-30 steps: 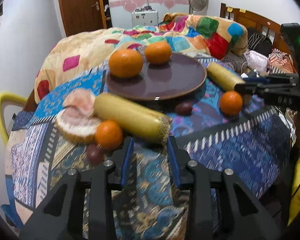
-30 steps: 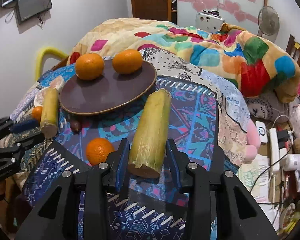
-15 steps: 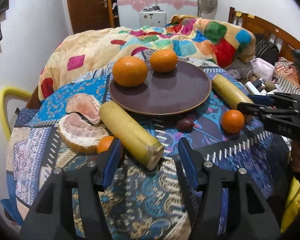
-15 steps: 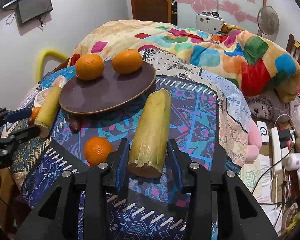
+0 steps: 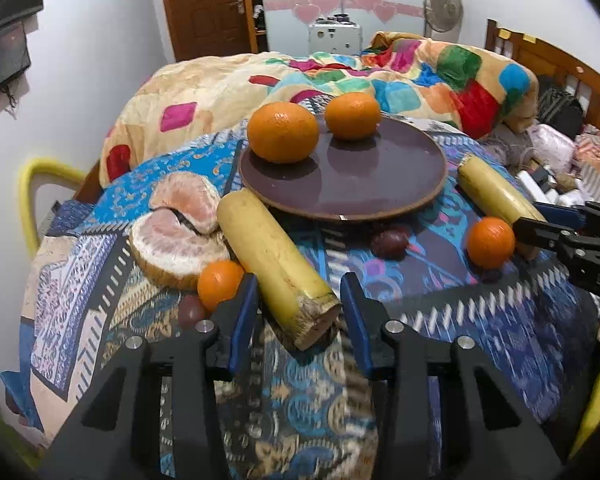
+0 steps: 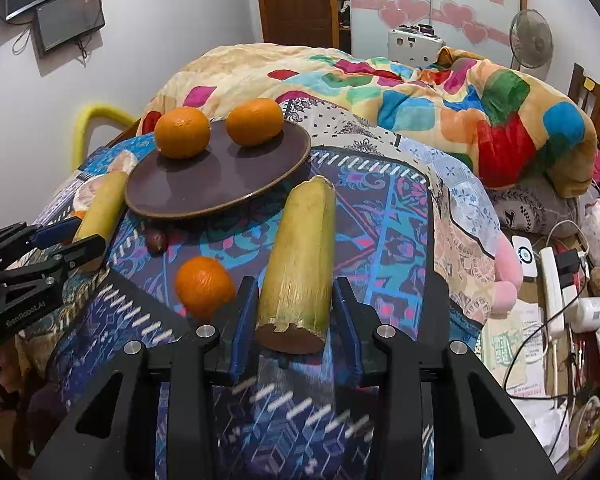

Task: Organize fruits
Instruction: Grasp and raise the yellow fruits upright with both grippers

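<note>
A dark brown plate [image 5: 380,184] [image 6: 188,196] on the patterned cloth holds two oranges [image 5: 283,132] [image 5: 352,115]. My left gripper [image 5: 298,312] is open, its fingers on either side of the near end of a yellow sugarcane piece [image 5: 272,256]. My right gripper [image 6: 294,320] is open around the near end of a second sugarcane piece [image 6: 304,260]. Small oranges lie beside each piece [image 5: 220,284] [image 6: 204,286]. Peeled pomelo halves [image 5: 180,232] lie left of the plate.
Dark red small fruits lie on the cloth [image 5: 390,242] [image 5: 192,312]. A colourful quilt [image 5: 420,72] is heaped behind the plate. A yellow chair back [image 5: 40,192] stands at the left. Cables and a power strip [image 6: 552,280] lie at the right.
My left gripper opened wider and moved forward until its fingers flank the sugarcane end. My right gripper stayed around the other piece, jaws a little wider.
</note>
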The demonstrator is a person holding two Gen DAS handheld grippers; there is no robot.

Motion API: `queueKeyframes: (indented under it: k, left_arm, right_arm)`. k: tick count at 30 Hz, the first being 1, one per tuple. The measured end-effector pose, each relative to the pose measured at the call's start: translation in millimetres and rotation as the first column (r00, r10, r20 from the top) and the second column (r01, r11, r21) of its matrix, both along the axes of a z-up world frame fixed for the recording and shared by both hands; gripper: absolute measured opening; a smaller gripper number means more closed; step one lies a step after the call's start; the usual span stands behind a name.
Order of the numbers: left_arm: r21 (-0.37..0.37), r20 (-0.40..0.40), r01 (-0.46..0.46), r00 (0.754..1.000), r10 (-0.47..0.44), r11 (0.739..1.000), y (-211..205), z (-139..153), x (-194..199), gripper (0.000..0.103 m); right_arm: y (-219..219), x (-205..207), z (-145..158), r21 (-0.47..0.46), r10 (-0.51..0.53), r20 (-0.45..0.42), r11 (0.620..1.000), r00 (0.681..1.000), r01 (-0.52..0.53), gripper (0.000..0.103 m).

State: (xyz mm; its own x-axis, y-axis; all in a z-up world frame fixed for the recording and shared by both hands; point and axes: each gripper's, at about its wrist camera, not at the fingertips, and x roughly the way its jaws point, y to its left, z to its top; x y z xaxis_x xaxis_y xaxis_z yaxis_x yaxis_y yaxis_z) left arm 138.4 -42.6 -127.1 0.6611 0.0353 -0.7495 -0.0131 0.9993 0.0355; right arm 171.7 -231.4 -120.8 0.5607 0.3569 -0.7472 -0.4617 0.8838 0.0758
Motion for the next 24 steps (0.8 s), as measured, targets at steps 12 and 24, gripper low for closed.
queueKeyframes:
  k: [12,24]
  left_arm:
    - [-0.115,-0.068,0.157,0.984,-0.165,0.981,21,9,-56,0.035]
    - [-0.093,-0.113,0.207,0.969,-0.217,0.974,20,15,-36,0.043]
  right_arm:
    - [-18,-44,3,-0.015,-0.005,-0.021,1.0,1.0,0.005,0.035]
    - [-16,-39,14,-0.044,-0.015,-0.024,0.999,1.0,0.014,0.035]
